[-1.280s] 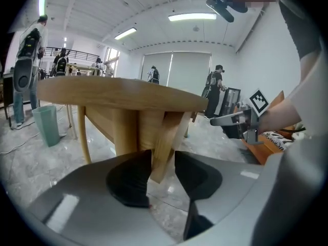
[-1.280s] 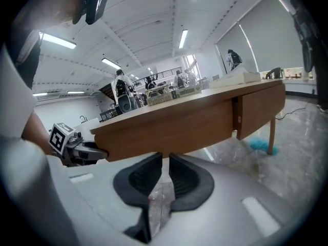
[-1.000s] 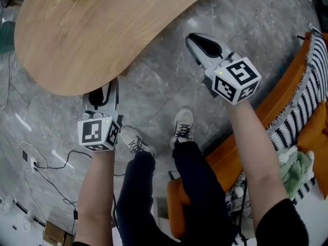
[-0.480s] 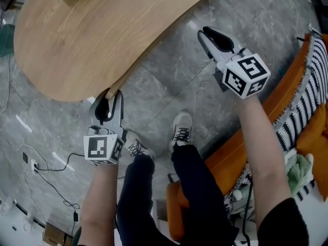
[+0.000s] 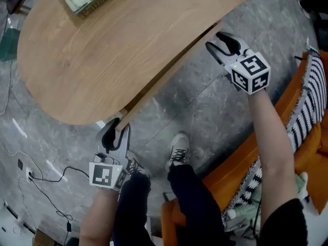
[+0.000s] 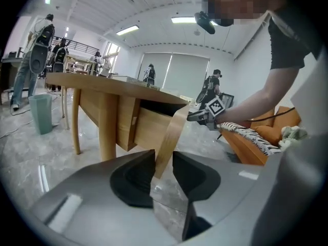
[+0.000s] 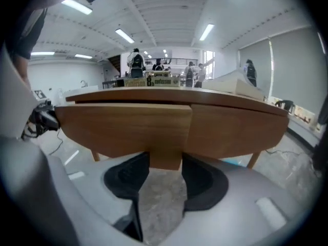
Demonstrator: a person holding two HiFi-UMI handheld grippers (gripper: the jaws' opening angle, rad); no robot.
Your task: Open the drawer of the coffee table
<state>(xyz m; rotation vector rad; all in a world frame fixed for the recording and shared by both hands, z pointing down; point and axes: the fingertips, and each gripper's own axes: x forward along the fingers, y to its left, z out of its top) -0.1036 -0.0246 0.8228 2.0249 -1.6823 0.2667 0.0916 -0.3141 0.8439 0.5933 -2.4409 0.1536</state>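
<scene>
Currently, step: both grippers are set at the drawer front, ahead of the pull; judged early in the task.
Table (image 5: 102, 55): oval wooden top; the drawer hangs under its near edge.
Drawer (image 7: 123, 129): its front panel shows just beyond the top's edge. A dark gap behind it in the left gripper view suggests it stands slightly out.
Left gripper (image 6: 163, 155): at the panel's left end. Its jaws have just been closing, and the thin end edge fills the gap between them, so it reads as clamped on the panel.
Right gripper (image 7: 166, 158): at the panel's lower edge, near its right end. Its jaws have just been opening and stand apart with the edge between them; no clamp.
Long axis: the panel runs from one gripper to the other, along the table edge.
Pull direction: square to that axis, out from under the top, toward the person.
Nearer hand: neither; each is at the panel, but only the left holds.
Risk: a one-ended pull may skew the drawer; the right jaws should close first.
</scene>
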